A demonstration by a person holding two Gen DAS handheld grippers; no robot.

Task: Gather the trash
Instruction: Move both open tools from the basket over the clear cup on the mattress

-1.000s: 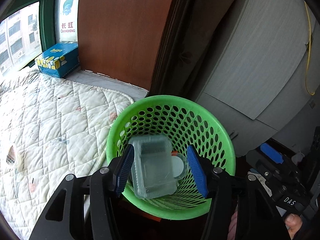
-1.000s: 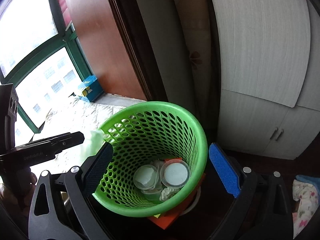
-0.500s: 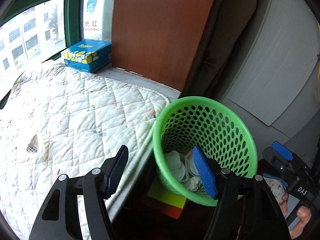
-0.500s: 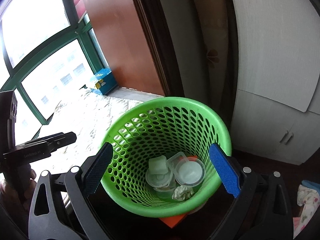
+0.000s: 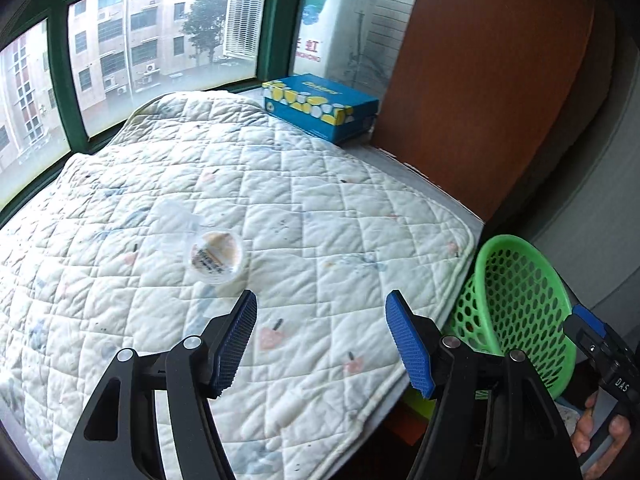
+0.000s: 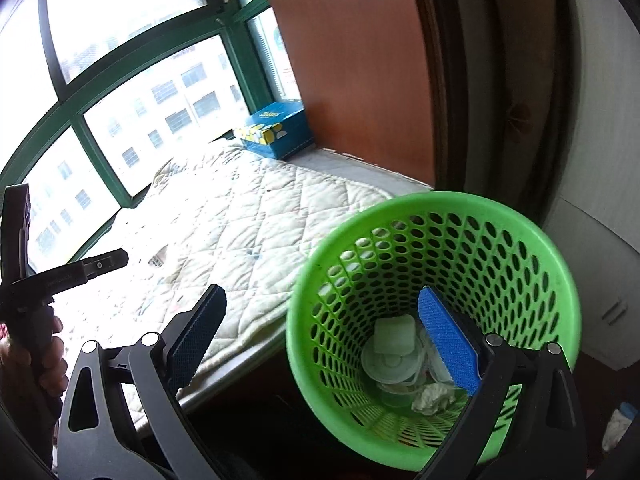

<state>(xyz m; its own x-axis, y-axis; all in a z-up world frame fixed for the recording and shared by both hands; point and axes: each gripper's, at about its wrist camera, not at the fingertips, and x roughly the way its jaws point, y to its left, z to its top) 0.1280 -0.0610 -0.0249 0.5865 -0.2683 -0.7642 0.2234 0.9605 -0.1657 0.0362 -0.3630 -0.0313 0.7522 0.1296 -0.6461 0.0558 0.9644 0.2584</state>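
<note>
While the left tool point(image 5: 320, 338) hangs over the white quilted mattress pad point(image 5: 280, 208), its blue-padded fingers point(image 5: 236, 340) are spread wide with nothing between them. Just ahead of the left finger and a touch to its left sits a small round clear plastic cup with a printed label point(image 5: 216, 258), lying on the pad and not touching the tool. Farther out past the tips, near the green-framed window point(image 5: 276, 20), there's a blue cardboard box with yellow and white dots point(image 5: 320, 106) at the far edge of the pad, right up against a reddish-brown wooden panel point(image 5: 480, 80).

Off to the right of the left tool, past the pad's edge, you can see the green perforated plastic wastebasket point(image 5: 520, 300) standing lower than the mattress.

The right tool point(image 6: 320, 336) is gaping open too, holding nothing. Its right finger point(image 6: 448, 344) reaches into the basket's mouth from this angle, while its left finger sits outside over the pad's edge, so the basket's near rim point(image 6: 296, 304) falls between the two. Down at the bottom of the basket there's already trash: a squarish clear plastic container point(image 6: 394, 334), round white lids point(image 6: 390, 364) and a crumpled white tissue point(image 6: 434, 396), all piled together below the right finger. Can't tell if that finger touches the basket wall.
</note>
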